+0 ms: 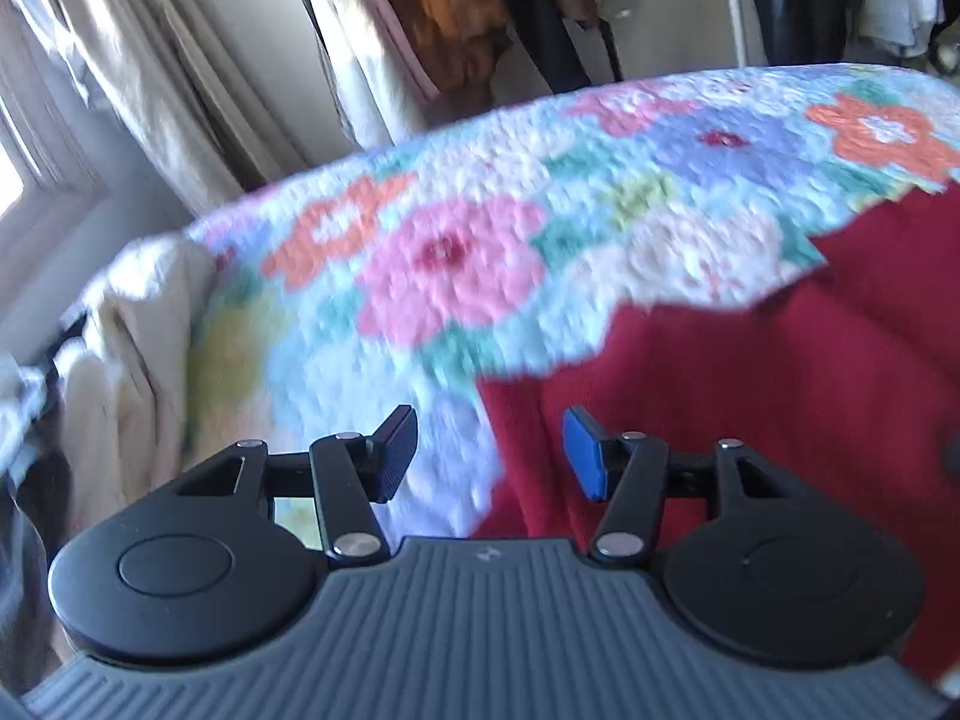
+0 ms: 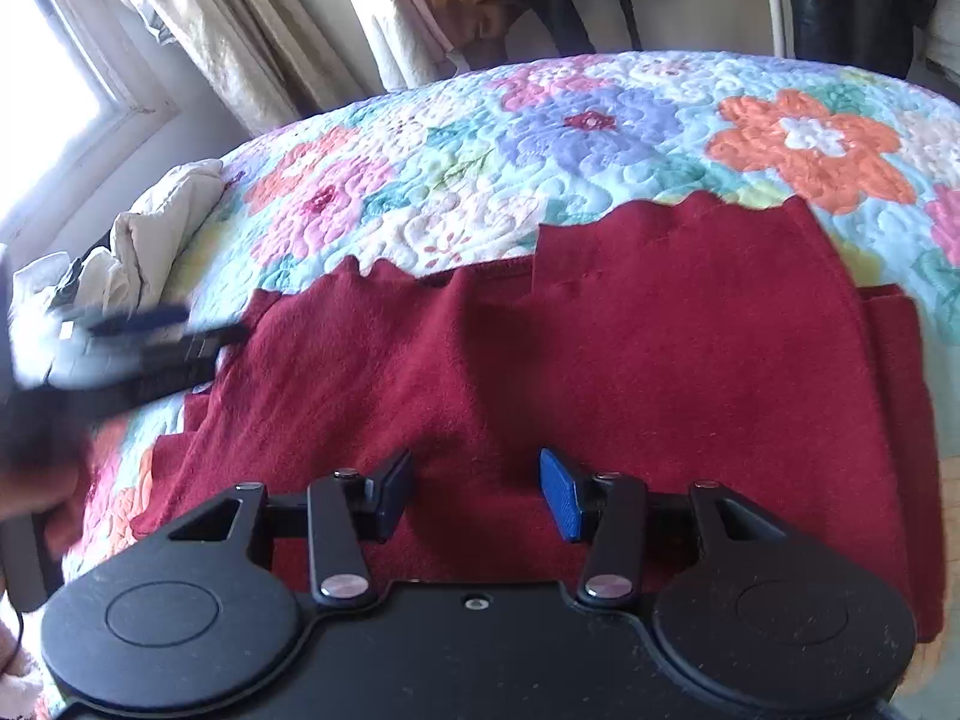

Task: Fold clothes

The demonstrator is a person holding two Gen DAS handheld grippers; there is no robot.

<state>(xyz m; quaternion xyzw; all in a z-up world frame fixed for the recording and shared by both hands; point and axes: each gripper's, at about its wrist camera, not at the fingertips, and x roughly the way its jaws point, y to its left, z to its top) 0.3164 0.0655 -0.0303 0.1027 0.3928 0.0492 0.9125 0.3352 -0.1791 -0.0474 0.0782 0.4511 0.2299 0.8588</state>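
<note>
both grippers, left gripper and right gripper, are held apart, empty, over the red cloth in the frame's middle; the fold could be spoiled if only one layer is pinched.

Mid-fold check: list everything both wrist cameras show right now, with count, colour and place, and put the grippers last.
garment: one, dark red, spread on the quilt, partly folded, under both grippers
quilt: one, floral pastel, covering the bed
bedding: one bundle, cream, at the bed's left edge
curtains: beige, by the window at far left
hanging clothes: several, brown, pink, dark, along the back wall
left gripper: one, black, jaws open, nothing between them, over the garment's left edge
right gripper: one, black, jaws open, nothing between them, over the garment's middle
</note>
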